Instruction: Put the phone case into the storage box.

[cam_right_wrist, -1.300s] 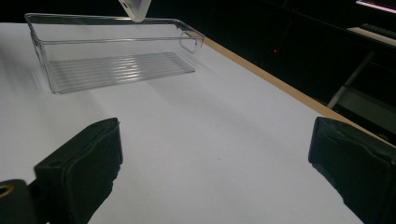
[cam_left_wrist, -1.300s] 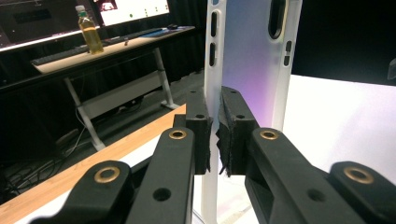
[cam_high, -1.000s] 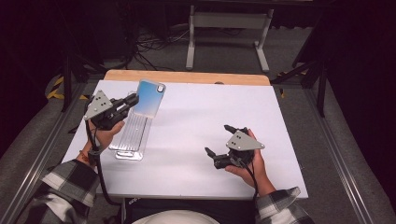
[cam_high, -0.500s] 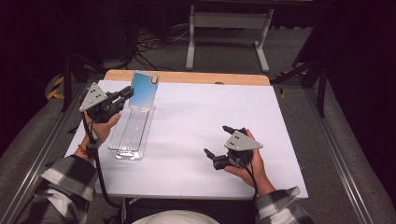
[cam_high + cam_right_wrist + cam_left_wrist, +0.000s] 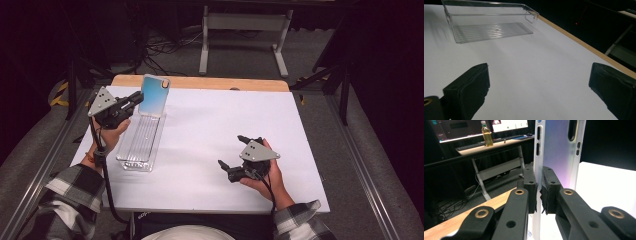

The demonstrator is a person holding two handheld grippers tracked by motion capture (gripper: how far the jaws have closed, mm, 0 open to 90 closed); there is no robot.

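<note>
At the upper left of the high view, the left gripper [image 5: 134, 99] has its jaws clamped on one edge of the phone case [image 5: 154, 95], holding it upright above the clear tray [image 5: 141, 143], probably for lowering in. The right gripper [image 5: 234, 152] rests on the white surface [image 5: 210, 125] at lower right, jaws wide apart and empty.

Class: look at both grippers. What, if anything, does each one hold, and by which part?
The left gripper pinches the phone case by one side edge, jaws shut on it. The right gripper holds nothing.
</note>
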